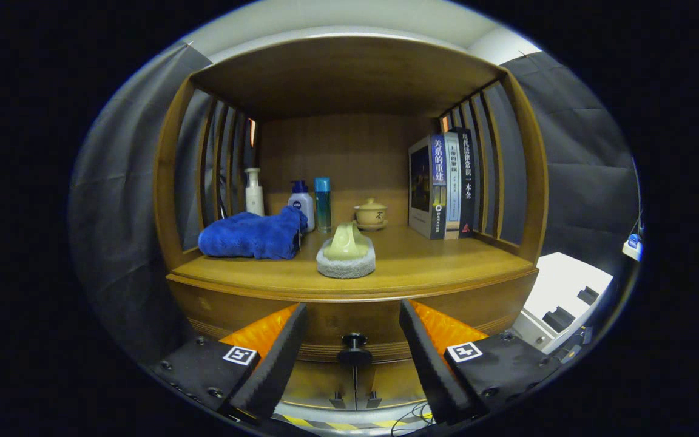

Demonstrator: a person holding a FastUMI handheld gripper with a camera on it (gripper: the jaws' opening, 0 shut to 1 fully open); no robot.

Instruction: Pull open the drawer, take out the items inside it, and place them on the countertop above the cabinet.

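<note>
A wooden cabinet stands ahead with its drawer (380, 318) closed under the countertop (440, 267). The drawer's dark round knob (354, 341) sits between my two fingers, a little beyond the tips. My gripper (353, 315) is open, holding nothing, and not touching the knob. On the countertop a pale green soap-like lump rests on a grey sponge pad (346, 258), and a blue towel (252, 235) lies to its left.
At the back of the shelf stand a white bottle (254, 191), a blue-capped lotion bottle (302, 201), a teal bottle (323, 203), a lidded cup (371, 214) and upright books (443, 185). A white box (562, 297) sits right of the cabinet. Cabinet doors are below the knob.
</note>
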